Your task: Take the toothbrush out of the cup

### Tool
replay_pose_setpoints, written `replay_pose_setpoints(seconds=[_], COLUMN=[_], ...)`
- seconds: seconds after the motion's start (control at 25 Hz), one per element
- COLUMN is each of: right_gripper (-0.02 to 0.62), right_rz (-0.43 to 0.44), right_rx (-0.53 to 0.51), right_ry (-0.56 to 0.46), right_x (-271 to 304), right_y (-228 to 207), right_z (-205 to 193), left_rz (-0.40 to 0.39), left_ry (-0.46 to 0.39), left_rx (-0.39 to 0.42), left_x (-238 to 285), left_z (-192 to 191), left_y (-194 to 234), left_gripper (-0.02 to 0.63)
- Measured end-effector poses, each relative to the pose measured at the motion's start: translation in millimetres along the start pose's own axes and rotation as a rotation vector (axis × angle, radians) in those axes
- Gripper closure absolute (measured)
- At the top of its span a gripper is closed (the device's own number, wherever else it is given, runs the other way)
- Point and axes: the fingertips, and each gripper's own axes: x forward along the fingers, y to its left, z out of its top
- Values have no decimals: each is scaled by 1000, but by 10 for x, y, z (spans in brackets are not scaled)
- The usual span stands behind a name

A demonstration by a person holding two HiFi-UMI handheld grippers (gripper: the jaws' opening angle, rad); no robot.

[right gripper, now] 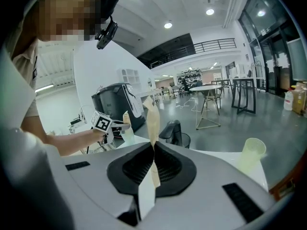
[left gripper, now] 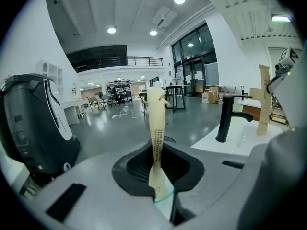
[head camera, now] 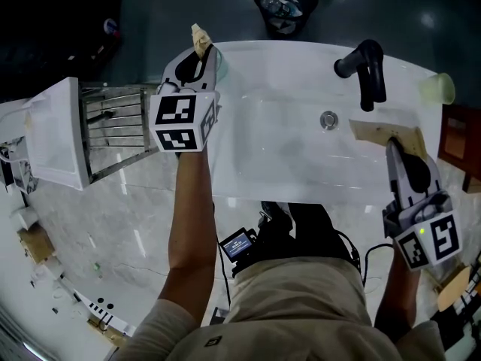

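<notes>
Wrapped toothbrush [head camera: 199, 37], a printed beige strip as far as I could tell, had its long axis in line with the left gripper [head camera: 201, 51] and its free end toward 12 o'clock in the head view, over the sink's [head camera: 285, 164] 10 o'clock corner. Left jaws were nearly together, clamped on its lower end. Right gripper [head camera: 392, 145] jaws were closed on a second beige strip [head camera: 376, 132] at the 3 o'clock rim. Pale green cup [head camera: 438, 89] stood at 2 o'clock, apart from both; I could not see its contents. Bin [head camera: 284, 6] at 12 o'clock held crumpled litter.
</notes>
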Motion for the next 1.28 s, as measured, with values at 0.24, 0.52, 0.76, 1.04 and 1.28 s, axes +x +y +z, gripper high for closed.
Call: replay_pose_setpoints(seconds=[0.24,0.52,0.76,1.04,1.28], right_gripper=[583,583,583,583,583], right_rz=[4,11,30,56,76], right_rx=[-14,-46,-101,-160,-242], right_ry=[-14,-52,-117,-194,-275], right_x=[-50,-278,-511,-965,-1398], right_y=[90,346,687,1254,1871], right_z=[69,237,536,769,1118], left_rz=[16,33,56,55,50], left_ry=[-55,-131,-216,-296,-398], left_rx=[-15,-14,-14,1,23], left_x=[-163,-627,-1231,-2236,-3331], left_z=[138,430,804,1090,1398], left_y=[39,26,83,-53,-181], left_gripper=[575,577,577,577,577])
